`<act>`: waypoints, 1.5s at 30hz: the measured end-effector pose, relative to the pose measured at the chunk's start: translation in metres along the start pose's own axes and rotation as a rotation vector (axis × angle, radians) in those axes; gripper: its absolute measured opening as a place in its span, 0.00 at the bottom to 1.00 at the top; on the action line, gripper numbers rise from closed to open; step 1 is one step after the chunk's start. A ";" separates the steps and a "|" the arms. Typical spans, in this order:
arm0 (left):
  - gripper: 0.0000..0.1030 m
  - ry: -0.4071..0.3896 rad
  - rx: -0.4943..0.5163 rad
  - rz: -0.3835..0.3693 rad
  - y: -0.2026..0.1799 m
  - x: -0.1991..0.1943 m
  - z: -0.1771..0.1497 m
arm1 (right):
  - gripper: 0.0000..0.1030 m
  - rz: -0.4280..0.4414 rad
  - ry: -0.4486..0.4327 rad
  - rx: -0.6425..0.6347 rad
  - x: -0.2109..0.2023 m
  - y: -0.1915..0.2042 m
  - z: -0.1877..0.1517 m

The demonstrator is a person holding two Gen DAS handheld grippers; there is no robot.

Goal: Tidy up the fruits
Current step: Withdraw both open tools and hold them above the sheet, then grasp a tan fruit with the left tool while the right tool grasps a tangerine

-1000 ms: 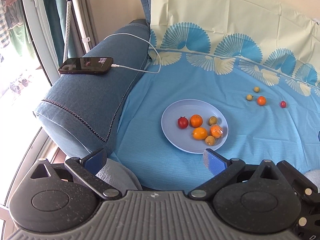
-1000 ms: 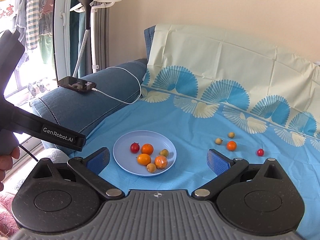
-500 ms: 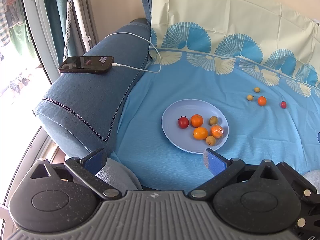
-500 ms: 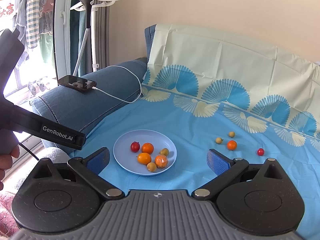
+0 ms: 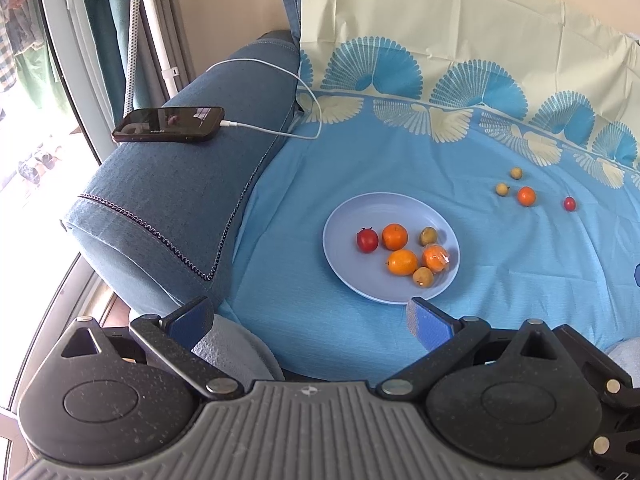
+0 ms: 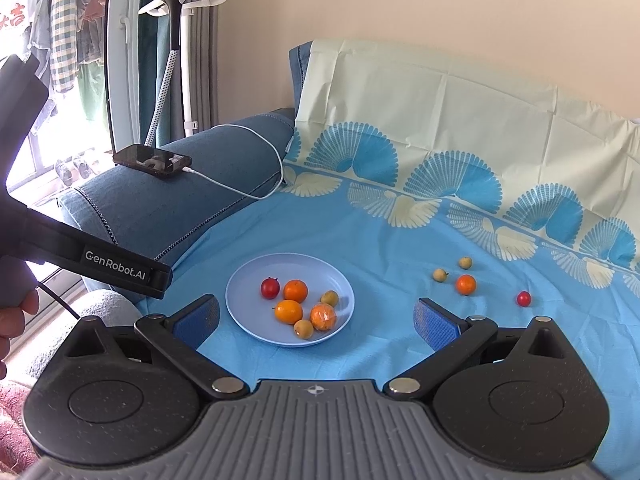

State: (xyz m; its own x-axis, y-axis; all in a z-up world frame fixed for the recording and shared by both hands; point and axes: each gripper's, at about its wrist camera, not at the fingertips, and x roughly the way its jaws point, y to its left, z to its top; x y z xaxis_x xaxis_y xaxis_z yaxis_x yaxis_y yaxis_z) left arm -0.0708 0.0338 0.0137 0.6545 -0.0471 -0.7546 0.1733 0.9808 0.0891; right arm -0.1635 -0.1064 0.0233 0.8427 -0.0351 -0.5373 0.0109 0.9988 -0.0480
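Note:
A pale blue plate lies on the blue sheet and holds several small fruits: a red tomato, oranges and yellow-brown ones. Further right on the sheet lie loose fruits: an orange, a red tomato and two yellow-brown fruits. My left gripper is open and empty, short of the plate's near rim. My right gripper is open and empty too, hovering before the plate.
A dark phone on a white charging cable rests on the blue sofa armrest at left. A garment steamer stand and a window are behind it. The left gripper's handle, held by a hand, crosses the right wrist view.
Both views have drifted only slightly; the plate sits a touch nearer in the right wrist view. Both grippers stay open and no fruit has moved.

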 end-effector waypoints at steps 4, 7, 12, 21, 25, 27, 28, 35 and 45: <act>1.00 0.019 0.003 0.001 -0.003 0.008 0.002 | 0.99 0.005 0.015 0.003 0.006 -0.002 0.000; 1.00 0.037 0.012 0.004 -0.007 0.016 0.005 | 0.99 0.005 0.026 0.009 0.011 -0.005 -0.001; 1.00 0.074 0.042 0.003 -0.020 0.034 0.012 | 0.99 -0.007 0.052 0.053 0.024 -0.018 -0.004; 1.00 0.105 0.122 -0.061 -0.083 0.082 0.060 | 0.99 -0.136 0.097 0.191 0.058 -0.083 -0.017; 1.00 0.092 0.165 -0.101 -0.129 0.116 0.091 | 0.99 -0.239 0.107 0.248 0.080 -0.130 -0.025; 1.00 0.092 0.184 -0.118 -0.155 0.137 0.107 | 0.99 -0.282 0.110 0.274 0.094 -0.155 -0.027; 1.00 0.095 0.192 -0.127 -0.168 0.149 0.114 | 0.99 -0.304 0.110 0.285 0.101 -0.167 -0.029; 1.00 0.092 0.287 -0.161 -0.256 0.242 0.146 | 0.99 -0.428 0.127 0.330 0.170 -0.252 -0.033; 1.00 0.121 0.491 -0.289 -0.328 0.347 0.151 | 0.99 -0.301 0.185 0.212 0.286 -0.289 -0.047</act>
State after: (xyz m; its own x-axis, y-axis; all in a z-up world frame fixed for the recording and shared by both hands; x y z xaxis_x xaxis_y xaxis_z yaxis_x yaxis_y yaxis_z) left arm 0.2107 -0.3332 -0.1789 0.4463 -0.2493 -0.8595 0.6723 0.7273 0.1381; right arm 0.0485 -0.4064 -0.1561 0.6740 -0.3132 -0.6690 0.3692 0.9273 -0.0622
